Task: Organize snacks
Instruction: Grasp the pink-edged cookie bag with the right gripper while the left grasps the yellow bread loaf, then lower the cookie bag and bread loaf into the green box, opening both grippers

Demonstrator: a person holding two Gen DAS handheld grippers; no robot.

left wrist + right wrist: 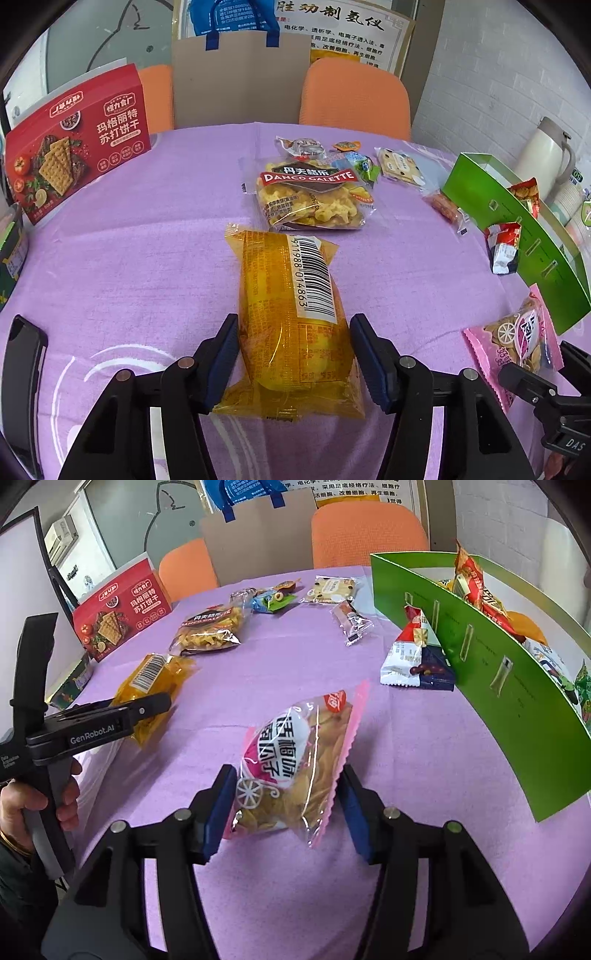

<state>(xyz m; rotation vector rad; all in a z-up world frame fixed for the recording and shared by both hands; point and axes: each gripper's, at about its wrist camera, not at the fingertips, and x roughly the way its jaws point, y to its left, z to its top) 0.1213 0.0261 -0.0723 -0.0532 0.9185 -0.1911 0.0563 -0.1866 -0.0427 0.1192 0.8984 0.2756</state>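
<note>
Purple cloth is covering the bench (147,240). We are clamping the left gripper (293,354) jaws on the orange packet (291,317). The right gripper (286,805) jaws are pinching the pink packet (295,760).

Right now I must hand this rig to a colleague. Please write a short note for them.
Left gripper: around the orange packet, which lies on the purple cloth; grip not certain.
Right gripper: shut on the pink-edged chips bag, lifted.
Done: several snacks already in the green box.
Left: these two, plus the Danco Galette bag, the small packets behind it and the red-white pack beside the box.
</note>
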